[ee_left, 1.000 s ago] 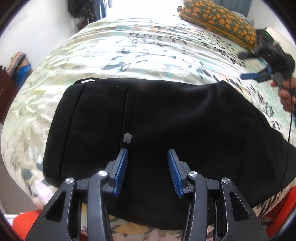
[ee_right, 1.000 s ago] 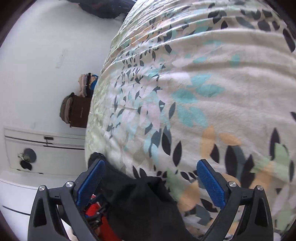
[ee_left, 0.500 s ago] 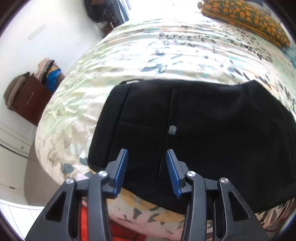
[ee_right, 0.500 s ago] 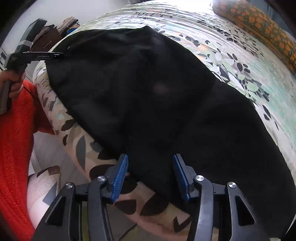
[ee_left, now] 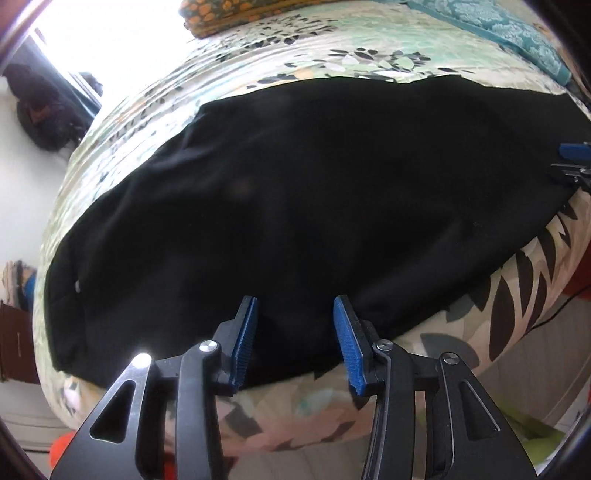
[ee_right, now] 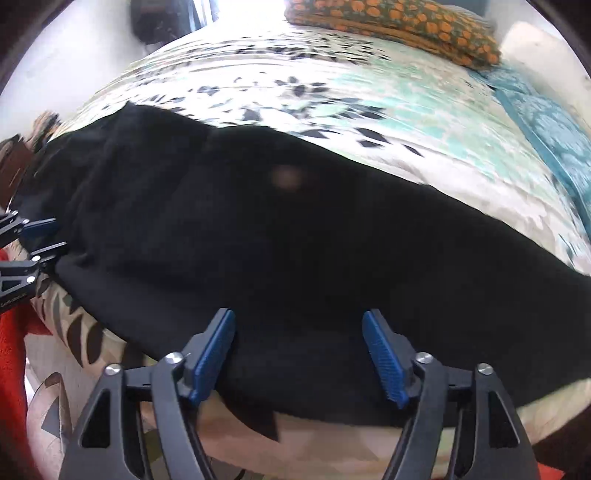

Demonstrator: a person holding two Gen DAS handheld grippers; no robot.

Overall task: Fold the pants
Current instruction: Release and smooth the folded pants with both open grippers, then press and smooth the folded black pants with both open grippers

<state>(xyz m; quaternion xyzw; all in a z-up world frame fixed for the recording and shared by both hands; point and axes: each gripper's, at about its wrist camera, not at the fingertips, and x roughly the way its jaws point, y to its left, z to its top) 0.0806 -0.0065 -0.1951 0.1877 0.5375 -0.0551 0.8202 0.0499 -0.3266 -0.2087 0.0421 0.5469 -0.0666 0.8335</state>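
Note:
The black pants lie flat along the near edge of the bed, waistband to the left; they also fill the right wrist view. My left gripper is open, its blue pads either side of the pants' near hem, not closed on it. My right gripper is open wider, over the near edge of the pants further toward the legs. Each gripper shows in the other's view: the right one at the right edge, the left one at the left edge.
The bed has a leaf-print cover that drops off at the near side. An orange-patterned pillow and a teal one lie at the head. A brown cabinet stands at the left. My red sleeve is low left.
Both grippers have come down to the pants' near edge. The left one has swung right along the pants from the waistband. The right gripper has opened wider.

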